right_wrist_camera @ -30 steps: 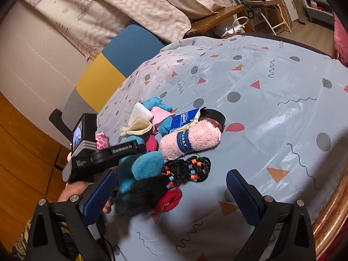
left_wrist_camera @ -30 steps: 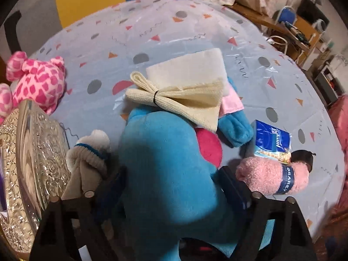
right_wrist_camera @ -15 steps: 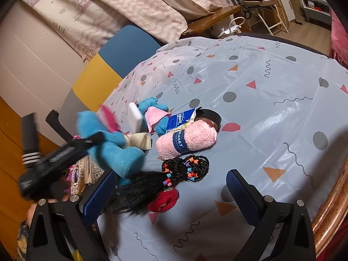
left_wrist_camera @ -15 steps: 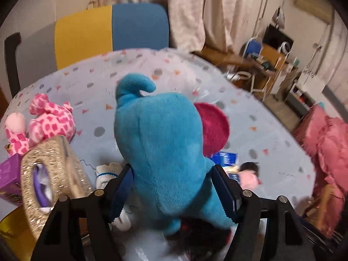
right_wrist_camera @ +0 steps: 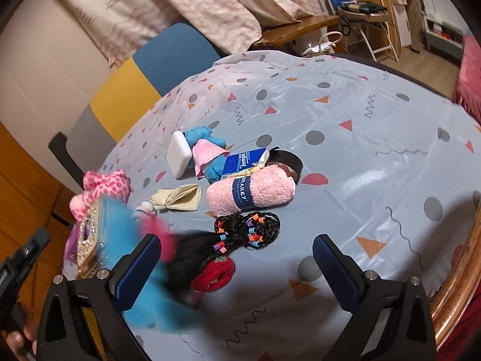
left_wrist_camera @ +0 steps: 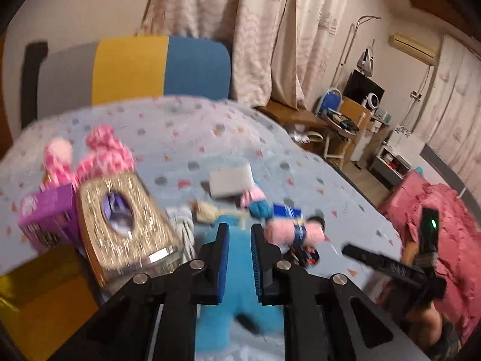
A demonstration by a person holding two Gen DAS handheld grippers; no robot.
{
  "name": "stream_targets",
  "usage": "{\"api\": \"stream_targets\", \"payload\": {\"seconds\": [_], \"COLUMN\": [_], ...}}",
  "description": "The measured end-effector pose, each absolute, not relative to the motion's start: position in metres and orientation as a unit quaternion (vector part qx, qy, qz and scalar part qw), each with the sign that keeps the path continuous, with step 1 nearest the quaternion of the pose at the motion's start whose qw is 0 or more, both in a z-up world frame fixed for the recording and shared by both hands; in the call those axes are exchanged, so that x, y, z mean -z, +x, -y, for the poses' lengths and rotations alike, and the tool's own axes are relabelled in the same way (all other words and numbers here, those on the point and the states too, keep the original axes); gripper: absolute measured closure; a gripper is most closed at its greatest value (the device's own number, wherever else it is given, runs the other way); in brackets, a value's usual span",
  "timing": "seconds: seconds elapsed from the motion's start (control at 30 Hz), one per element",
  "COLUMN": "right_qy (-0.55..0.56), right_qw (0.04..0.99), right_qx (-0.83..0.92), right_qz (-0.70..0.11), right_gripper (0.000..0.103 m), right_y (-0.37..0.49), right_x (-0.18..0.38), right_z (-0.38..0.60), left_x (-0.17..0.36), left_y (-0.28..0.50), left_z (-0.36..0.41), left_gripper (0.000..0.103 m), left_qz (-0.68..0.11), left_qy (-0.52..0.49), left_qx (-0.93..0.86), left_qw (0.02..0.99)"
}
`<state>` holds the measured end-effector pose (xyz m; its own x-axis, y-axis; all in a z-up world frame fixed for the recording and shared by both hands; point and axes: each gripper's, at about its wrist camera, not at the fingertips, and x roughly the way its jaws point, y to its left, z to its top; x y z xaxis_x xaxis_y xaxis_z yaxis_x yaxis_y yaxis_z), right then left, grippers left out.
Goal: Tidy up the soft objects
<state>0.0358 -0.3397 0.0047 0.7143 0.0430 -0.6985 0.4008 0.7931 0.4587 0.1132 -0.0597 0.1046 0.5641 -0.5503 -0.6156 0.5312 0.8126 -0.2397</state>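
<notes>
My left gripper (left_wrist_camera: pixel 239 228) holds a blue plush toy (left_wrist_camera: pixel 219 325), raised above the table. Its jaws are closing tight, and blue fur fills the narrow gap between the pads. In the right wrist view the toy (right_wrist_camera: pixel 132 234) is a blue blur with a pink ear at the left. My right gripper (right_wrist_camera: pixel 236 242) stands open and empty over a black beaded hairpiece (right_wrist_camera: pixel 246 228) and a red knitted scrunchie (right_wrist_camera: pixel 215 273). Behind them lie a pink rolled towel (right_wrist_camera: pixel 264 189), a beige cloth (right_wrist_camera: pixel 180 198), a white sponge (right_wrist_camera: pixel 179 158) and a blue-and-pink cloth (right_wrist_camera: pixel 207 150).
At the left stand a gold tissue box (left_wrist_camera: pixel 120 219), a purple box (left_wrist_camera: pixel 45 219), a yellow box (left_wrist_camera: pixel 39 300) and a pink spotted plush (right_wrist_camera: pixel 105 183). A blue tissue pack (right_wrist_camera: pixel 243 162) leans by the towel. The wooden table edge (right_wrist_camera: pixel 460 270) runs at the right. A multicoloured chair (right_wrist_camera: pixel 144 78) stands behind.
The left gripper lifted the blue plush off the pile and swung it left and up. Its jaws closed from wide around the body to a narrow gap. The right gripper hardly moved.
</notes>
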Motion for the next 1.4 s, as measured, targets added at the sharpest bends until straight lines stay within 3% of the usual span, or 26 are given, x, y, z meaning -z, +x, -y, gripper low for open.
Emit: {"api": "stream_targets", "payload": {"seconds": [0.1, 0.13, 0.17, 0.23, 0.63, 0.7, 0.8, 0.87, 1.03, 1.4], "right_qy": [0.300, 0.296, 0.294, 0.296, 0.335, 0.340, 0.349, 0.352, 0.344, 0.303], "right_qw": [0.875, 0.876, 0.878, 0.877, 0.867, 0.865, 0.862, 0.861, 0.863, 0.874], "right_qx": [0.106, 0.107, 0.106, 0.106, 0.087, 0.083, 0.078, 0.077, 0.079, 0.085], "right_qz": [-0.365, -0.365, -0.363, -0.364, -0.359, -0.359, -0.359, -0.358, -0.360, -0.370], "right_gripper": [0.000, 0.000, 0.000, 0.000, 0.000, 0.000, 0.000, 0.000, 0.000, 0.003], "right_y": [0.038, 0.037, 0.036, 0.035, 0.033, 0.033, 0.034, 0.034, 0.035, 0.039], "right_x": [-0.005, -0.005, -0.005, -0.005, 0.001, 0.003, 0.004, 0.004, 0.003, -0.005], "right_z": [0.337, 0.336, 0.335, 0.335, 0.343, 0.344, 0.346, 0.346, 0.343, 0.333], "left_x": [-0.083, -0.075, -0.066, -0.054, -0.006, 0.007, 0.019, 0.023, 0.022, -0.017], "left_y": [0.109, 0.108, 0.109, 0.109, 0.138, 0.141, 0.144, 0.147, 0.136, 0.084], "left_z": [0.055, 0.055, 0.056, 0.058, 0.114, 0.122, 0.129, 0.130, 0.127, 0.073], "left_gripper": [0.082, 0.066, 0.038, 0.022, 0.021, 0.014, 0.012, 0.022, 0.034, 0.035], "left_qz": [-0.388, -0.399, -0.414, -0.436, -0.494, -0.508, -0.504, -0.498, -0.468, -0.412], "left_qy": [-0.012, -0.008, -0.005, -0.004, 0.072, 0.083, 0.095, 0.095, 0.110, 0.019], "left_qx": [0.295, 0.293, 0.295, 0.287, 0.260, 0.251, 0.245, 0.242, 0.257, 0.277], "left_qw": [0.873, 0.869, 0.861, 0.853, 0.827, 0.820, 0.823, 0.827, 0.838, 0.868]}}
